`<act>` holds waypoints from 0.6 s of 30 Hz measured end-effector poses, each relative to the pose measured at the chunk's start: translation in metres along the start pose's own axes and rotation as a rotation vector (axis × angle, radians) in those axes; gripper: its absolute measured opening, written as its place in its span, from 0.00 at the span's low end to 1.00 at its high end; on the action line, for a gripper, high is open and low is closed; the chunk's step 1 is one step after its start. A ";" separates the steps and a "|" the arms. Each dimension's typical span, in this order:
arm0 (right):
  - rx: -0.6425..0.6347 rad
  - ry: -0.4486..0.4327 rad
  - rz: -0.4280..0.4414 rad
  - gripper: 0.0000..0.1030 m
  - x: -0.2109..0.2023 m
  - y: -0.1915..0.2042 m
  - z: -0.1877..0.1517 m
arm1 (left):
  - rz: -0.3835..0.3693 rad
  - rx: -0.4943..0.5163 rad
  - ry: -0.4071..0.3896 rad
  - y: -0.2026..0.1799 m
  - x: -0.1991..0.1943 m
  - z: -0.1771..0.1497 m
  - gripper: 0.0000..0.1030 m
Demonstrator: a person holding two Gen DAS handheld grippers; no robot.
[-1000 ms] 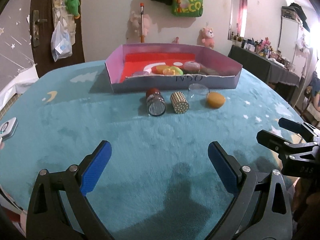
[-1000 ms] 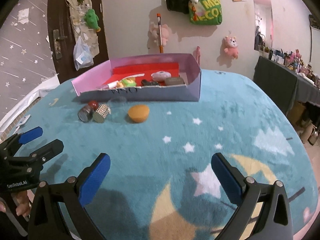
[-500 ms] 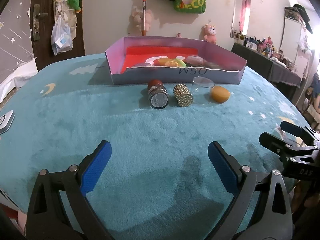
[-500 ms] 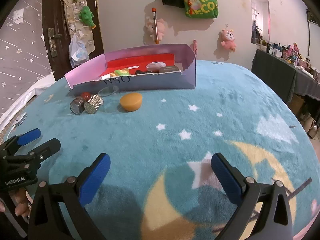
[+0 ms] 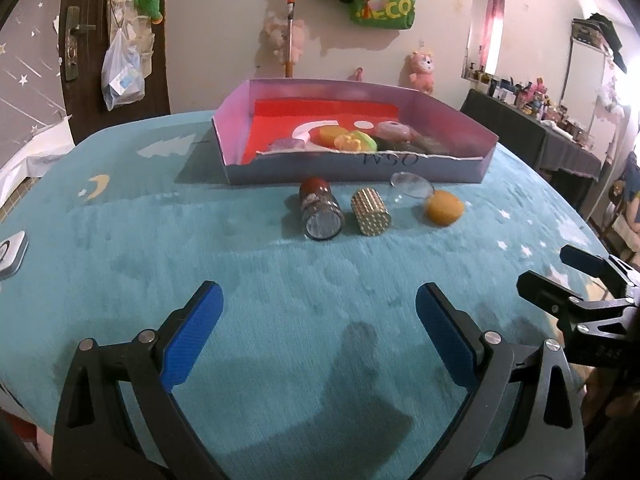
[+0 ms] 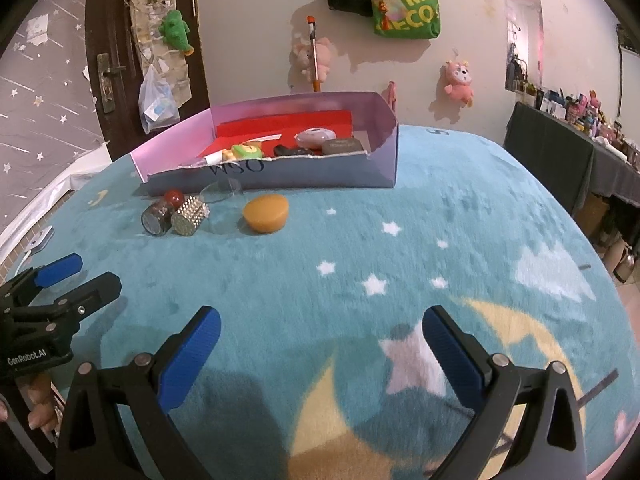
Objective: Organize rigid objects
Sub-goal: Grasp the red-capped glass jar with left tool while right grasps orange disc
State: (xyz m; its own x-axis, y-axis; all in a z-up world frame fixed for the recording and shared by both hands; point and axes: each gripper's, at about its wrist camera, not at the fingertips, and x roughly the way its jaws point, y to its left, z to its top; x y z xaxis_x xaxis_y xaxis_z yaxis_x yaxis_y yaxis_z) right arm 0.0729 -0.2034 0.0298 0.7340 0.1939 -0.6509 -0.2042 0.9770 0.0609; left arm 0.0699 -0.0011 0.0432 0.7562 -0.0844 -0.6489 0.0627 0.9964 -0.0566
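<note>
Jar sideways, base toward camera

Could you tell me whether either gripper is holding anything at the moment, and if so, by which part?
Nothing is held. The left gripper and right gripper are both open over the teal blanket.

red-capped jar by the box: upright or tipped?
Tipped. The red-capped jar lies on its side on the blanket, base toward the left camera, cap toward the box.
</note>
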 end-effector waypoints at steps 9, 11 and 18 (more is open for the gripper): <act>-0.029 0.042 -0.005 1.00 0.017 0.008 0.032 | 0.009 -0.014 0.051 0.009 0.022 0.032 0.96; -0.037 0.061 0.014 1.00 0.023 0.009 0.039 | 0.008 -0.017 0.066 0.011 0.028 0.040 0.96; -0.096 0.129 0.000 1.00 0.052 0.015 0.058 | 0.026 -0.028 0.116 0.018 0.049 0.058 0.96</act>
State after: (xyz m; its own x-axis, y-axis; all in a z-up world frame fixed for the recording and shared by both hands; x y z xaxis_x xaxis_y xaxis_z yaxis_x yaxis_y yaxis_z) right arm 0.1457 -0.1735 0.0412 0.6457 0.1752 -0.7433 -0.2697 0.9629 -0.0074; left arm 0.1459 0.0127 0.0545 0.6768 -0.0595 -0.7337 0.0247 0.9980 -0.0582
